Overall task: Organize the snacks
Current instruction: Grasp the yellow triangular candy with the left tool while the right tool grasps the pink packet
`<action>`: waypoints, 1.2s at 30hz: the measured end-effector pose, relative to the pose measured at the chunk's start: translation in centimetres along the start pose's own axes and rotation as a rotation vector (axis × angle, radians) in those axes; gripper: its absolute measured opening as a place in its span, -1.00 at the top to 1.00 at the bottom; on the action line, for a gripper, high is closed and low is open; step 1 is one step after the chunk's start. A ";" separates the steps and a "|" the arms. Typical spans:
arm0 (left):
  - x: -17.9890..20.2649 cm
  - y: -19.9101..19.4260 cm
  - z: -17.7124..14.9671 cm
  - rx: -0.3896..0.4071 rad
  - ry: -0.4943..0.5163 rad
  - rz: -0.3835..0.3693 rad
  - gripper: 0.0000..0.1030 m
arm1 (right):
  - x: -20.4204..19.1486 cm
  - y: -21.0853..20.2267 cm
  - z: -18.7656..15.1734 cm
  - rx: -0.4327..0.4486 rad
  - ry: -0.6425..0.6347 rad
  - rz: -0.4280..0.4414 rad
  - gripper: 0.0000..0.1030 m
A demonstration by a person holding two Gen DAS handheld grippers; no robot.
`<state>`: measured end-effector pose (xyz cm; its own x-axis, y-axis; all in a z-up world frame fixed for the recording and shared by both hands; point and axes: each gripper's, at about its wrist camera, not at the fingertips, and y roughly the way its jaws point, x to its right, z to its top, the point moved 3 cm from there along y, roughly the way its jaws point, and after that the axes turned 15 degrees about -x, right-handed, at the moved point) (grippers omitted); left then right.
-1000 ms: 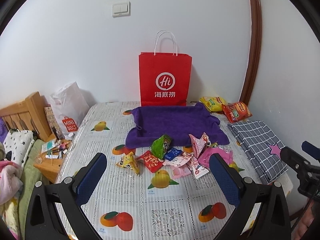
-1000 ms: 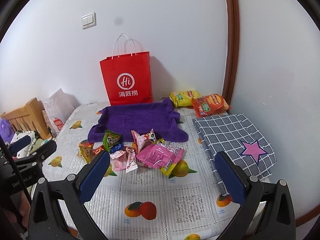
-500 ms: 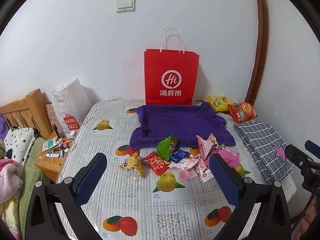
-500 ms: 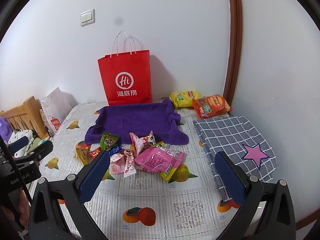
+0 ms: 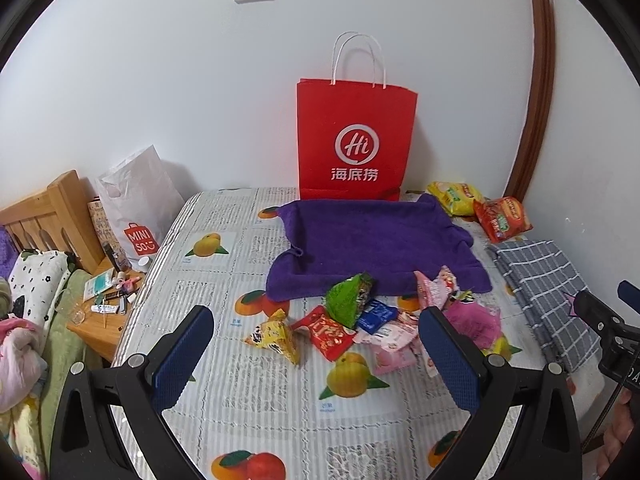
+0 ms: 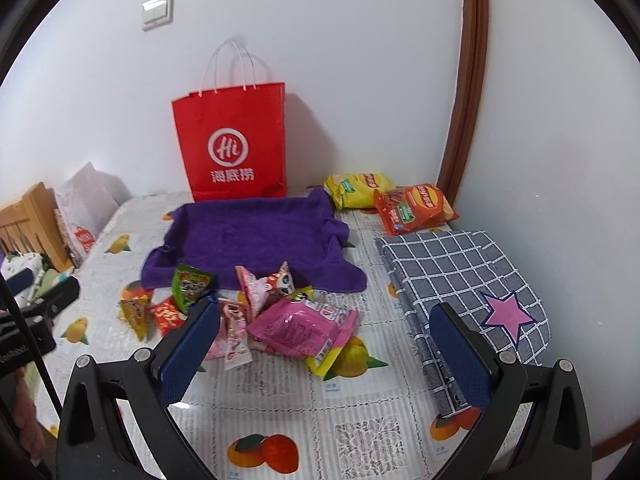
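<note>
So the snack pile (image 5: 360, 324) sits loose on the fruit-print tablecloth (image 5: 256, 392), just in front of the purple towel (image 5: 372, 240), and nothing in it has moved over the last second. What's changed is the view: both cameras have crept closer, so the pile looks bigger. The left gripper (image 5: 320, 356) and right gripper (image 6: 324, 354) both hang over the near side of the towel, jaws spread wide, empty. The red paper bag (image 6: 236, 140) stands behind the towel; two chip bags (image 6: 392, 200) lie to its right. Looks like the approach, no sorting done yet.
</note>
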<state>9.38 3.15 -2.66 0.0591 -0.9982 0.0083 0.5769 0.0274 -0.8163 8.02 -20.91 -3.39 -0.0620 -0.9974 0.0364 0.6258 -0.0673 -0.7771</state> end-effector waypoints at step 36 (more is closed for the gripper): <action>-5.3 17.3 -0.5 -0.283 -0.121 0.041 -0.83 | 1.7 16.8 -0.8 -0.227 -0.049 0.083 -0.92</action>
<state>18.62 8.90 -17.08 0.1842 -0.9825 0.0274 0.3235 0.0343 -0.9456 17.80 -23.68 -16.86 0.0239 -0.9997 -0.0076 0.4365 0.0173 -0.8995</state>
